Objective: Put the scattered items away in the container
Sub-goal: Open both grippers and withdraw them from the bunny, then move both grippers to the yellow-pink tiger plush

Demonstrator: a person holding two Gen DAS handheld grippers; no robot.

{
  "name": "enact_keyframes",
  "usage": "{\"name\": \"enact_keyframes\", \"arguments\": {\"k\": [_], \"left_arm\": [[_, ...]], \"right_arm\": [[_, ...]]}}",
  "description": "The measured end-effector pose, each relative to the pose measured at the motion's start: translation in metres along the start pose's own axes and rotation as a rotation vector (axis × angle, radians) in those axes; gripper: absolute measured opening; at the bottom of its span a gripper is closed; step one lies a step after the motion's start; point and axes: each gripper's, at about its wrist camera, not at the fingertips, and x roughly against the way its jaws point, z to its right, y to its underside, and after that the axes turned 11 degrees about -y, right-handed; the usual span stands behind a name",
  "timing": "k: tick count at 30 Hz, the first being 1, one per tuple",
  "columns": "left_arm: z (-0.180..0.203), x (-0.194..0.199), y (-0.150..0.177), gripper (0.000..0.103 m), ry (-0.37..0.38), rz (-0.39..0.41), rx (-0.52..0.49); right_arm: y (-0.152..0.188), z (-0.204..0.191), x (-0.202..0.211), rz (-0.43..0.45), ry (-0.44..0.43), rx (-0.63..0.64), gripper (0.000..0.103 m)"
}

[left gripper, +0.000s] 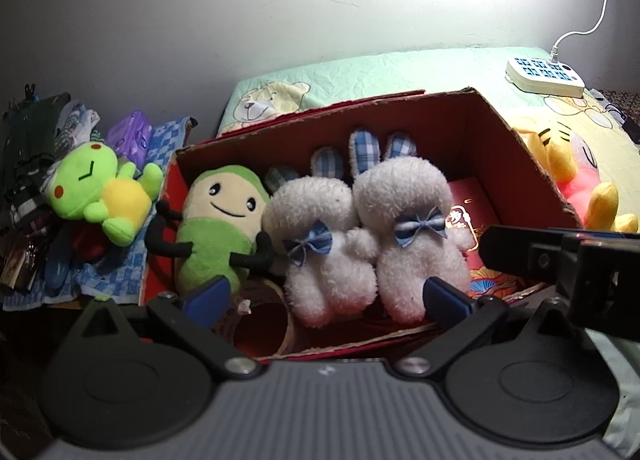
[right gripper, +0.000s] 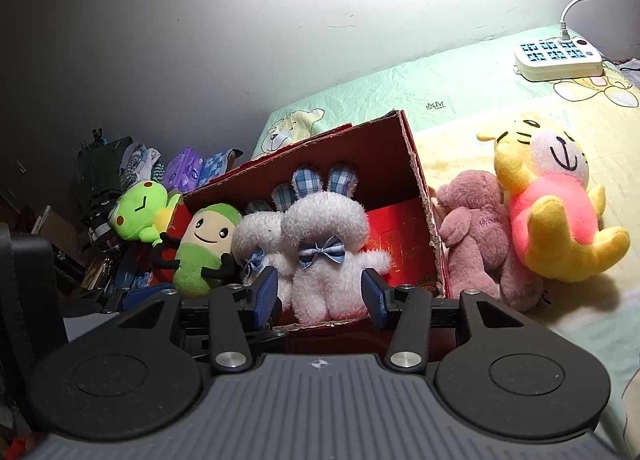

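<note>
Beside the red cardboard box on the bed, the pink bear and the yellow tiger in a pink shirt lay outside it, against its right wall; the green frog lay off its left end. I judged them light, soft and squashy — best pinched at the plump belly, not a floppy limb. Inside the box sat two white rabbits with blue bows, side by side, a green smiling doll on their left and a red packet at the right. My left gripper stood wide and empty over the box; my right gripper was partly apart — nothing pressed between its jaws.
</note>
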Motion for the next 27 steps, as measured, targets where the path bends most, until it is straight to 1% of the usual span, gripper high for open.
{"name": "enact_keyframes", "arguments": {"k": [7,11,14,17,27], "left_arm": [[0.003,0.009,-0.002,0.102,-0.047,-0.005,0.035],[0.013,0.016,-0.005,0.102,-0.079,-0.010,0.045],[0.023,0.023,-0.007,0.102,-0.109,-0.007,0.050],[0.033,0.027,-0.010,0.102,-0.104,-0.023,0.074],[0.078,0.043,-0.020,0.102,-0.134,-0.016,0.066]], "right_arm": [[-0.006,0.009,0.007,-0.021,-0.045,0.021,0.050],[-0.011,0.018,0.019,-0.013,-0.071,0.029,0.052],[-0.015,0.028,0.025,-0.029,-0.075,0.037,0.052],[-0.019,0.041,0.033,-0.033,-0.081,0.036,0.052],[-0.036,0.084,0.054,-0.046,-0.100,0.011,0.051]]}}
